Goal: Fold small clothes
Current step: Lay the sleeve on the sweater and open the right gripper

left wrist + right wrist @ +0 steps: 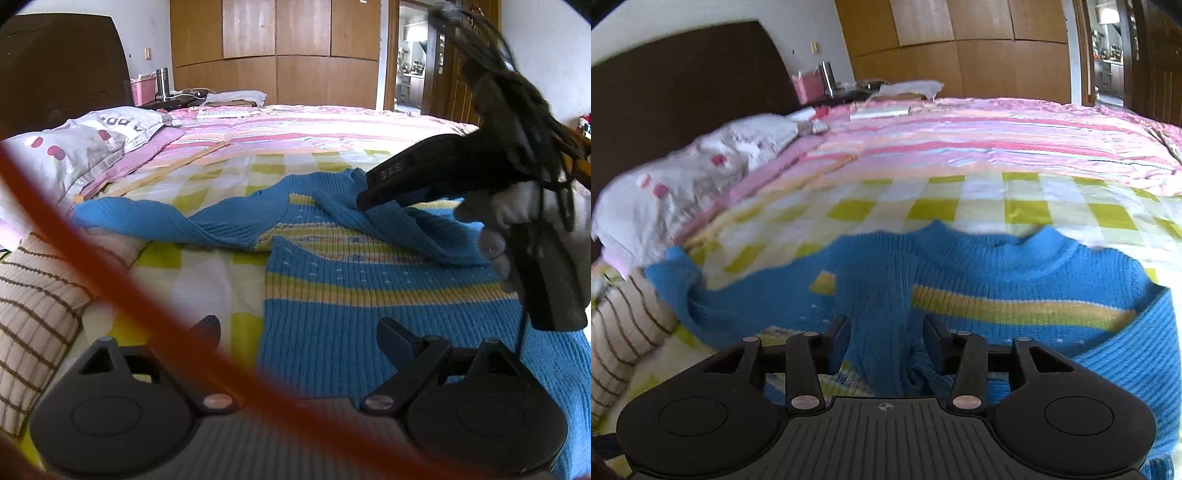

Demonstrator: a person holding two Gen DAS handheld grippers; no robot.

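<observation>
— So where does the blue sweater (1015, 266) lie?
— Flat on the bed (960, 192), collar far, hem near; its sleeve (882, 314) runs straight between the right tongs (886, 332), jaws slightly parted, barely pinching
— And the left tongs (295, 332)?
— Wide and empty, over the near hem, so the right is closer to that sleeve

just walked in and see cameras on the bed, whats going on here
A person is folding a small blue striped sweater spread on a checked bedsheet. The right tool has a bunched blue sleeve between its fingers, over the sweater's chest; its fingers stand slightly apart, so the grip looks loose. The left tool waits open above the hem, holding nothing. Another folded striped garment lies beside the sweater.
</observation>
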